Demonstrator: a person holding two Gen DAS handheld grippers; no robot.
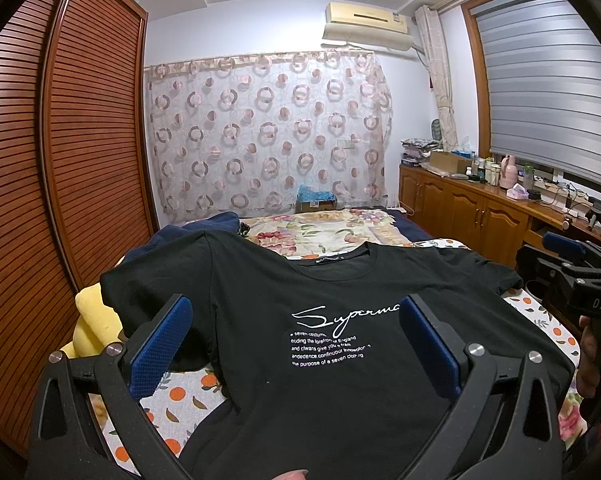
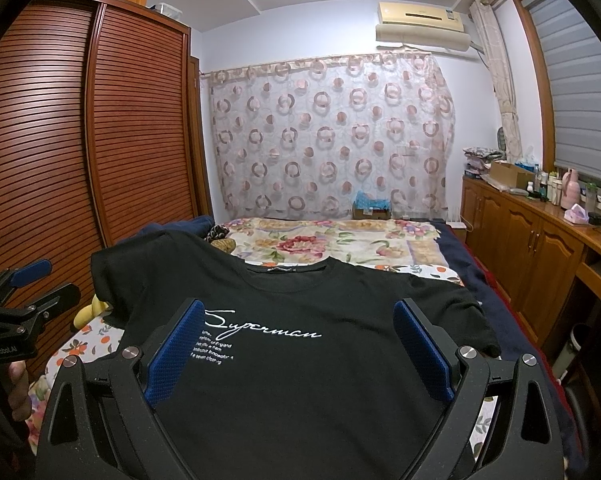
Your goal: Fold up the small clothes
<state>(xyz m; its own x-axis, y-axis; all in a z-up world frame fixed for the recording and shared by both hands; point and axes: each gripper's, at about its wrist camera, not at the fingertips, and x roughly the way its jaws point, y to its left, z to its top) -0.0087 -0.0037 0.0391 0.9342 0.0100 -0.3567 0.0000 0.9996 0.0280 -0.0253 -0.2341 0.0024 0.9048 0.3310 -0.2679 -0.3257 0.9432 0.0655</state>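
**Spotter:** Where's the garment?

**Operator:** I see the black cotton T-shirt with white script print [image 1: 332,320] lying face up on the bed's fruit-patterned sheet [image 1: 168,404], collar toward the floral quilt [image 2: 332,242], sleeves out to both sides. It looks spread flat so the fold lines are easy to find.

**Spotter:** And your grippers?

**Operator:** My left gripper [image 1: 294,342] hovers above the chest, blue pads [image 1: 160,344] spread wide, gripping nothing. My right gripper [image 2: 298,350] does the same, fingers [image 2: 420,348] apart and empty.

**Spotter:** Why hold both there?

**Operator:** I judge nothing is folded yet; from here I can reach either sleeve [image 2: 456,300] or the hem.
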